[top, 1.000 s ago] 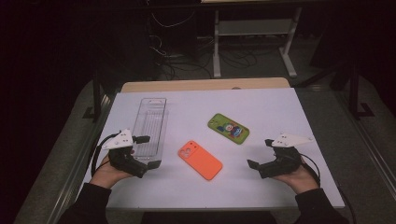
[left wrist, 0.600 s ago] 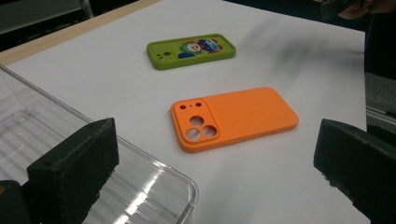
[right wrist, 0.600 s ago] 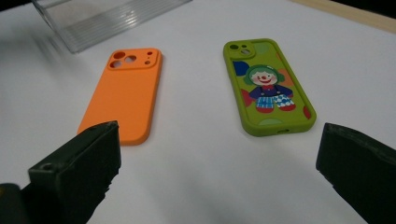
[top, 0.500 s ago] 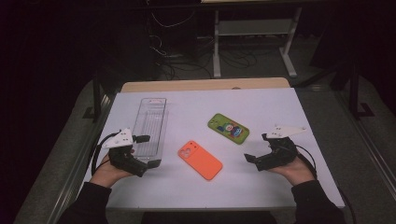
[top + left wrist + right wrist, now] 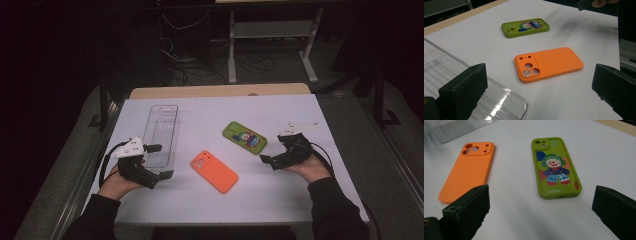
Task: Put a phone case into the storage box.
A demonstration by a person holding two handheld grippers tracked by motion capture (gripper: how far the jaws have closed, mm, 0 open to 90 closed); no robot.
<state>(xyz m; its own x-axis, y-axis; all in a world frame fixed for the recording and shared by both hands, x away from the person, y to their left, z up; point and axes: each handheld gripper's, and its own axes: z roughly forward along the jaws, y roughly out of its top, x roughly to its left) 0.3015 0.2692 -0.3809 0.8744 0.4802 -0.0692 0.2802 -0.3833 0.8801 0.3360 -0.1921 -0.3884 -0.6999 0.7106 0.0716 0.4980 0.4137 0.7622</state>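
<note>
An orange phone case [image 5: 214, 171] [image 5: 547, 63] [image 5: 467, 170] lies camera-side up in the middle of the white table [image 5: 280, 200]. A green phone case with a clown picture [image 5: 244, 137] [image 5: 525, 27] [image 5: 556, 167] lies a little farther back and to the right. My left gripper [image 5: 161, 161] [image 5: 540, 76] is open at the table's left, next to the near end of a clear plastic tray [image 5: 161, 131] [image 5: 486, 100], its jaws facing the orange case. My right gripper [image 5: 272, 149] [image 5: 541, 200] is open just right of the green case, which lies ahead between its jaws, untouched.
A wooden strip [image 5: 220, 91] borders the table's far edge. Beyond it, on the dark floor, are cables and a white desk frame [image 5: 270, 35]. The table's near and right edges are close to my forearms.
My right gripper has moved left and slightly away from me, nearer the green case. The left gripper, both cases and the tray have stayed put.
</note>
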